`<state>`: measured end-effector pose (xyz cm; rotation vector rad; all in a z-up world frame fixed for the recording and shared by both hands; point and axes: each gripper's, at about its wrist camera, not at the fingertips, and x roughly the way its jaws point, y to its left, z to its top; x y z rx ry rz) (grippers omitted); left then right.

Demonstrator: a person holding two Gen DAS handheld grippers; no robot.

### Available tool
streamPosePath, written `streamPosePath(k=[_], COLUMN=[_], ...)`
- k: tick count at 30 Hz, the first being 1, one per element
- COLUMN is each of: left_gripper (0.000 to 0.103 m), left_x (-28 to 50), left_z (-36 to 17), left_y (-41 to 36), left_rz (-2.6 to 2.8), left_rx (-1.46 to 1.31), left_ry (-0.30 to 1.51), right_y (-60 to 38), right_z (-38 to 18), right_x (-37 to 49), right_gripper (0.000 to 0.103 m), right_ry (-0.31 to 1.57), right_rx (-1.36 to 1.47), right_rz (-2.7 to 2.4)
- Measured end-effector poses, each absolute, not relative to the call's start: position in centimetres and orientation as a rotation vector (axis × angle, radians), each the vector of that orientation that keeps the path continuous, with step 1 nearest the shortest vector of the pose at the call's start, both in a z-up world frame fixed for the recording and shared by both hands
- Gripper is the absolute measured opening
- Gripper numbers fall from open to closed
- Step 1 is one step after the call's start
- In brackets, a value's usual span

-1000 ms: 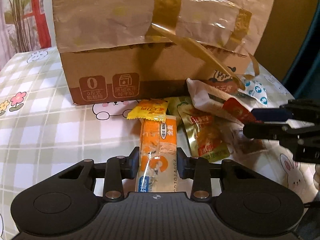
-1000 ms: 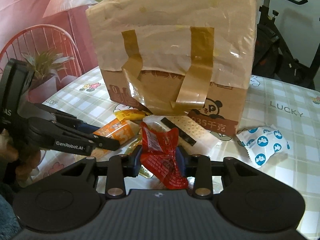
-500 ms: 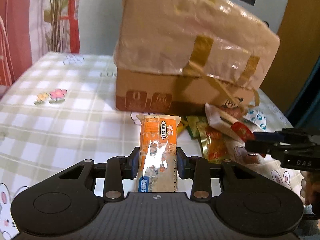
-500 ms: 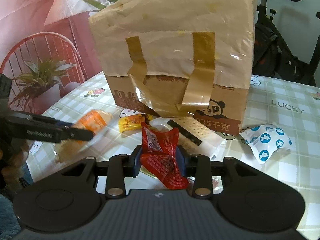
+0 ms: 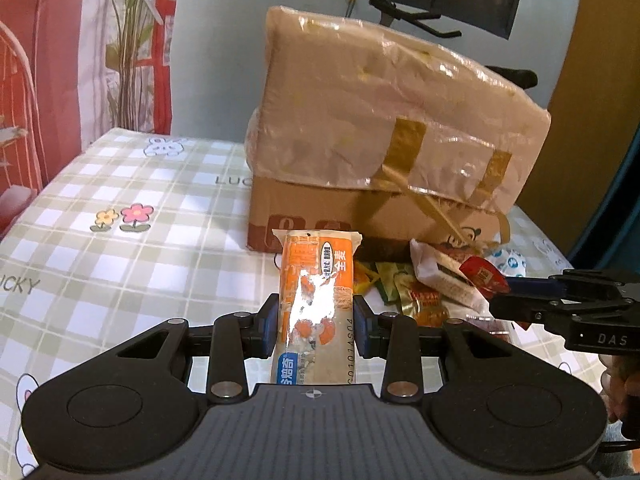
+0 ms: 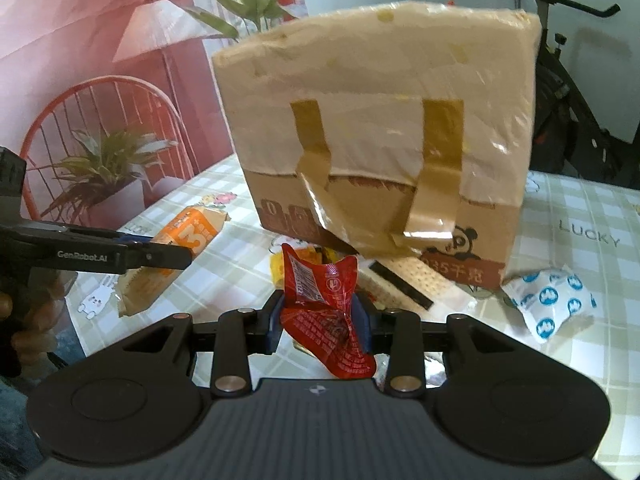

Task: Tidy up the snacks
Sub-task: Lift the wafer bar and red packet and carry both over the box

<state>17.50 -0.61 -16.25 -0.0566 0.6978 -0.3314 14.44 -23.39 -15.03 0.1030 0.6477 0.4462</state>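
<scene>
Orange wrapper is showing between the pads of the left gripper [image 5: 316, 322], which is clenching an orange bar [image 5: 316, 300] across its middle and holding it clear of the checked cloth [image 5: 120, 264], probably so it is carrying free of the other snacks. The right gripper [image 6: 320, 318] is pinching a red packet [image 6: 324, 304] tightly, crumpling the foil; thin and slippery, it likely needs that squeeze. Both are pointing at the taped box [image 6: 380, 132], which is looking like the place for the snacks, though no opening is showing from here. Remaining snacks are lying in a pile [image 5: 420, 284] against the box's base, and a blue-dotted pack [image 6: 548, 304] is sitting apart to the right, untouched
</scene>
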Motion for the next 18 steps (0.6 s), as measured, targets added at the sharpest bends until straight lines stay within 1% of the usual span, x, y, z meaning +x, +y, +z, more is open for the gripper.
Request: streamPosePath(k=[11, 18], left_gripper=[0.039, 0.039], left_x=[17.6, 18.0], left_z=[-13.5, -10.6], left_y=[-0.7, -1.0], left_rz=[-0.359, -0.381], left_rx=[-0.065, -0.045], left_ry=[0.632, 0.547], right_y=[-22.4, -22.7], right_z=[-11.7, -8.2], right_x=[13.6, 13.7], right_gripper=[0.038, 0.038], right_ry=[0.552, 0.454], right_rx=[0.086, 0.093], right_rz=[0.535, 0.57])
